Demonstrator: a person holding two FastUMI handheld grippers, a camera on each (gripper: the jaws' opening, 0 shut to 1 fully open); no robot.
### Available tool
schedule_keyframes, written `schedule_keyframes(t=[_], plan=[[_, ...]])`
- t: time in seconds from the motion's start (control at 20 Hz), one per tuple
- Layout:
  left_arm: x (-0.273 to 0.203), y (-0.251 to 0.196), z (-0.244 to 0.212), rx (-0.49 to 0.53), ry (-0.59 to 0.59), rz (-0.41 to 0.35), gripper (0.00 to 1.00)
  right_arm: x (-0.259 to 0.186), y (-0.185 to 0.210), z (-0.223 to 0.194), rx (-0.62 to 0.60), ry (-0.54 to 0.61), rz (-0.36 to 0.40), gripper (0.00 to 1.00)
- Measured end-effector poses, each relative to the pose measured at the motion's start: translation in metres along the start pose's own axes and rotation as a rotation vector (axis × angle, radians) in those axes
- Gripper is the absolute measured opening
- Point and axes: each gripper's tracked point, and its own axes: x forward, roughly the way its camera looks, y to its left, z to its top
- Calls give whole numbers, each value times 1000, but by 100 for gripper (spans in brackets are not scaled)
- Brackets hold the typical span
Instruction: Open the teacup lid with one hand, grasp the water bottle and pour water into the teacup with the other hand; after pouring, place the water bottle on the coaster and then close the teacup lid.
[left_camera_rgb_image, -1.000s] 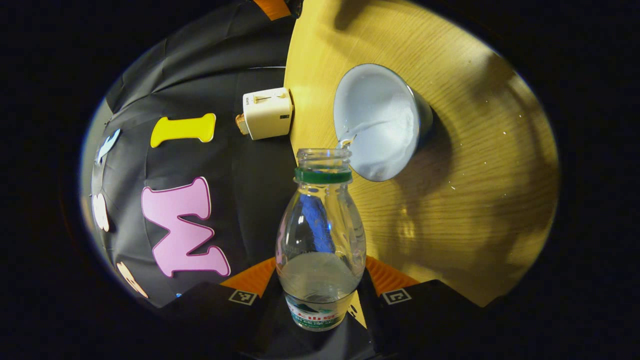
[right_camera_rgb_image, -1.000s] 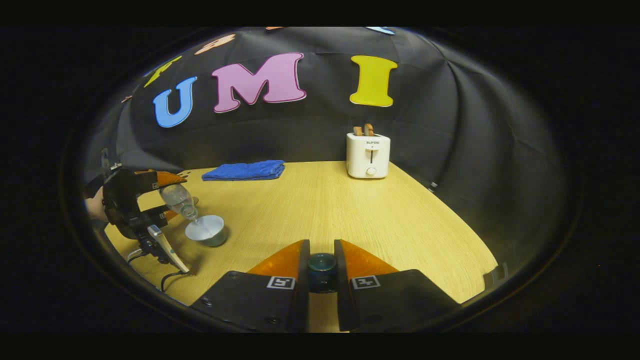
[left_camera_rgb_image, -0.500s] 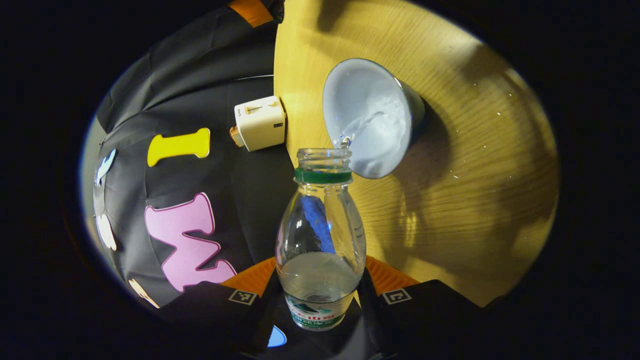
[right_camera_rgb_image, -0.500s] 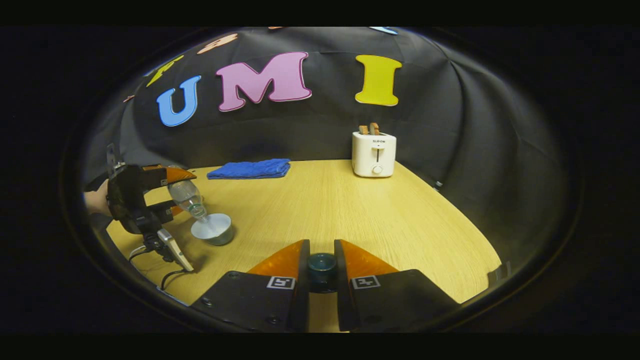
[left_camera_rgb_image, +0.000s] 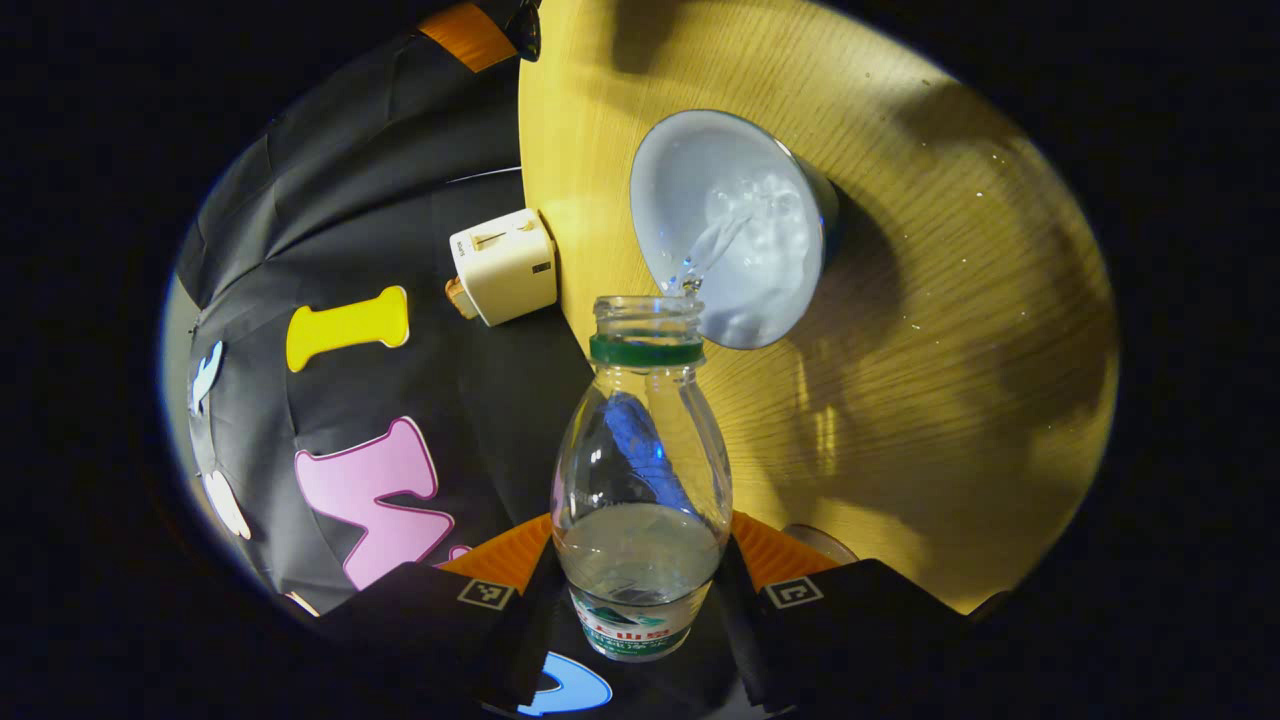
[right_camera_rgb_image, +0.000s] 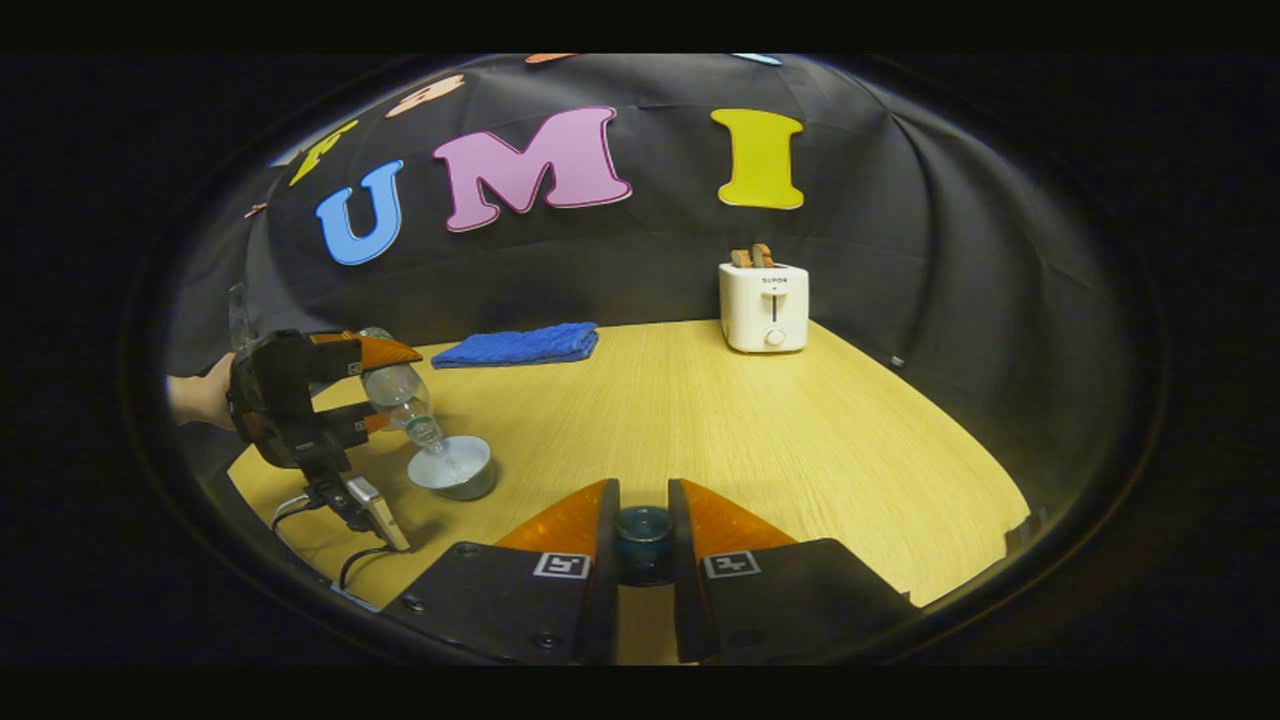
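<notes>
Left gripper (left_camera_rgb_image: 640, 590), clamped on the bottle (left_camera_rgb_image: 641, 490) and tipped neck-down at left of the right gripper view, pours into the teacup (left_camera_rgb_image: 730, 228) on the table (left_camera_rgb_image: 950, 330). Right gripper (right_camera_rgb_image: 644, 530), bottom centre, pinches the lid (right_camera_rgb_image: 644, 528) level above the table.

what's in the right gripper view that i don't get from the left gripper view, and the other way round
Right gripper view adds: the teacup lid pinched in the right hand-held gripper, and a person's hand holding the left hand-held gripper, seen side-on. Left gripper view adds: a close look along the tilted water bottle, with the water stream landing inside the teacup. Shared: bottle, teacup, toaster and wooden table.
</notes>
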Motion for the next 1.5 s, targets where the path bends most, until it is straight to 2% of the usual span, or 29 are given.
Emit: schedule_keyframes(t=[0.05, 0.1, 0.15, 0.45, 0.5, 0.55, 0.6, 0.7, 0.75, 0.8, 0.85, 0.95, 1.35, 1.4, 1.45, 1.5], plan=[[-1, 2, -1, 10, 2, -1, 75, 0, 1, 1, -1, -2, -1, 26], [-1, 3, 0, 15, 1, 1, 76, -1, 2, 1, -3, -3, -2, 22], [-1, 4, -1, 21, 1, 5, 76, -2, 2, 2, -5, -2, -2, 26], [-1, 8, 3, 87, -22, 26, 76, -8, 8, 0, -6, 17, 20, 26], [-1, 8, 4, 98, -23, 26, 76, -8, 9, -2, -8, 19, 21, 22], [-1, 7, 3, 112, -24, 25, 76, -9, 12, -3, -3, 22, 26, 22], [-2, 8, 4, 131, -24, 26, 76, -8, 17, -6, 4, 28, 36, 26], [-4, 8, 4, 162, -24, 23, 76, -8, 26, -5, 14, 27, 52, 26], [-4, 9, 4, 178, -24, 24, 76, -8, 30, -4, 14, 22, 59, 22], [-4, 10, 5, 194, -25, 26, 76, -8, 34, -3, 13, 16, 64, 22], [-5, 11, 6, 210, -34, 26, 76, -9, 36, -1, 11, 12, 68, 26], [-8, 14, 10, 247, -50, 30, 76, -13, 36, 0, 8, 5, 73, 26], [-4, 26, 12, 328, -61, 16, 76, -32, 13, -5, -4, -8, 23, 26], [-3, 26, 14, 339, -68, 17, 76, -35, 11, -7, -1, -6, 16, 31], [-4, 26, 15, 350, -72, 16, 76, -36, 9, -9, 1, -3, 11, 26], [-4, 25, 14, 357, -74, 14, 77, -38, 8, -11, 0, -2, 6, 26]])
